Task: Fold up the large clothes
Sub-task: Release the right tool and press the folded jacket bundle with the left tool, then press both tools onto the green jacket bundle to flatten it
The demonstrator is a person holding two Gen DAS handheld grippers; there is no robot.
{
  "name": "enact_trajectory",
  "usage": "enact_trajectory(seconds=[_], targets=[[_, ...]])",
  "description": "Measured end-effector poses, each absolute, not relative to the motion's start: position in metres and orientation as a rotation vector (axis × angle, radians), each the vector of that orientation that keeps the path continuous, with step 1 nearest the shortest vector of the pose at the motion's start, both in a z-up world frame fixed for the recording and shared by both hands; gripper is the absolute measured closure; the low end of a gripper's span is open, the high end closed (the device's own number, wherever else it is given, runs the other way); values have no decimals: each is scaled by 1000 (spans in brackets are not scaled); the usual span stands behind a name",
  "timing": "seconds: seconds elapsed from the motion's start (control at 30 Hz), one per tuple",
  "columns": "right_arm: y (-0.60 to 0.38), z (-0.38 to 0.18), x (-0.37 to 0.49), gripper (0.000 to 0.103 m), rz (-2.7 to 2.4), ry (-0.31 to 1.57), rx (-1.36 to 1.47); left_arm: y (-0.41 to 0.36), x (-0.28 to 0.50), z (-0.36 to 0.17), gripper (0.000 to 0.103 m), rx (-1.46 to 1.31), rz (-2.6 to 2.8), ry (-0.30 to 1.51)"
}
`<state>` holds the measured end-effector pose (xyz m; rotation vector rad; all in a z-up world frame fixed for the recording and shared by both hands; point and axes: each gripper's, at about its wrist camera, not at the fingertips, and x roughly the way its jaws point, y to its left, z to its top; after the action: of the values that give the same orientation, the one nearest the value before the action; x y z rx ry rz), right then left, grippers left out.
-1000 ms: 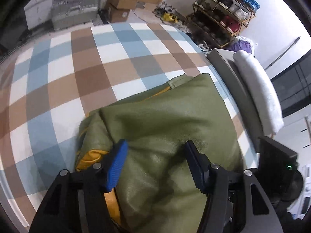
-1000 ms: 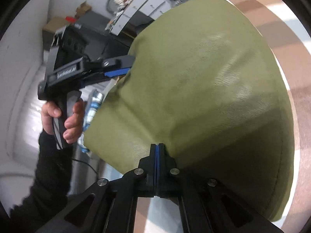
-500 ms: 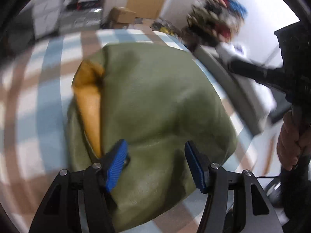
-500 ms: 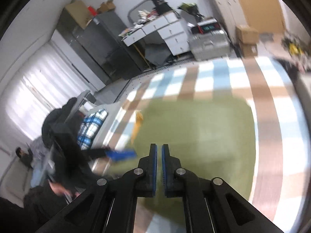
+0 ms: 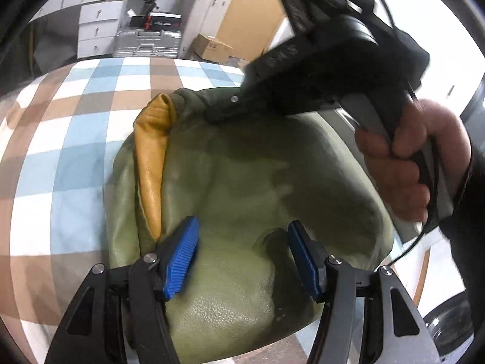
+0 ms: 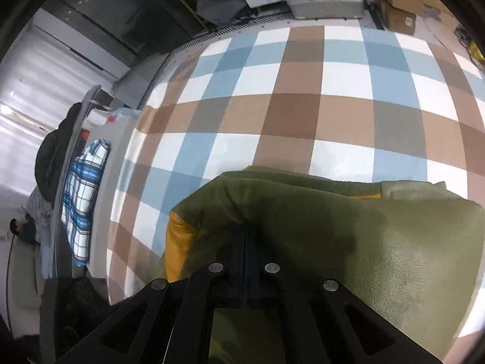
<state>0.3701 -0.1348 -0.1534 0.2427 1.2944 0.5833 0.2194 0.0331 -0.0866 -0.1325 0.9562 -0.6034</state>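
Observation:
An olive green leather jacket [image 5: 257, 182] lies folded into a bundle on the checkered tablecloth [image 5: 75, 121], with a strip of yellow lining [image 5: 150, 157] showing at its left side. My left gripper [image 5: 242, 254] hovers open over the near end of the jacket, its blue pads [image 5: 182, 254] apart and gripping nothing. My right gripper [image 5: 212, 115], held by a hand [image 5: 409, 166], reaches over the far end of the jacket. In the right wrist view that gripper [image 6: 245, 239] is shut, its dark tips down against the jacket [image 6: 363, 257] near the yellow lining [image 6: 178, 242].
The tablecloth [image 6: 303, 106] stretches bare beyond the jacket. A silver suitcase [image 5: 145, 47], white drawers [image 5: 94, 27] and cardboard boxes [image 5: 212, 48] stand past the far edge. A blue plaid cloth [image 6: 81, 188] and a dark garment [image 6: 54, 151] lie off the table's left side.
The right gripper let go of the jacket edge it held up, and the jacket now lies folded flat. That gripper swung over the jacket's far end. My left gripper turned and stayed open.

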Motion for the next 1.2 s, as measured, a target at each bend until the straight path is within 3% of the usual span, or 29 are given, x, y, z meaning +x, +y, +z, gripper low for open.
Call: enact_trajectory(seconds=[0.1, 0.2, 0.3, 0.47, 0.53, 0.67, 0.83, 0.93, 1.03, 1.17, 1.2], targets=[[-155, -128, 347, 101, 612, 1230, 278, 32, 206, -74, 48, -120, -575, 955], [-186, -88, 307, 91, 593, 1120, 259, 29, 182, -62, 47, -36, -561, 908], [-205, -73, 258, 87, 575, 1096, 149, 23, 182, -83, 47, 3, -517, 961], [-210, -130, 215, 84, 474, 1263, 1, 26, 187, -99, 46, -31, -498, 940], [-217, -149, 212, 84, 465, 1213, 53, 26, 184, -102, 46, -23, -494, 942], [-234, -156, 219, 84, 460, 1194, 211, 27, 177, -101, 46, -9, -497, 923], [-228, -129, 217, 82, 496, 1236, 113, 30, 169, -100, 46, -15, -499, 898], [-230, -105, 213, 80, 465, 1140, 68, 33, 170, -101, 46, -34, -511, 888], [-221, -150, 220, 75, 440, 1254, 14, 32, 169, -103, 46, -39, -514, 875], [-219, -142, 226, 75, 436, 1243, 29, 32, 166, -104, 45, -32, -521, 841], [-218, -131, 229, 80, 474, 1231, 46, 34, 166, -104, 45, -44, -528, 841]])
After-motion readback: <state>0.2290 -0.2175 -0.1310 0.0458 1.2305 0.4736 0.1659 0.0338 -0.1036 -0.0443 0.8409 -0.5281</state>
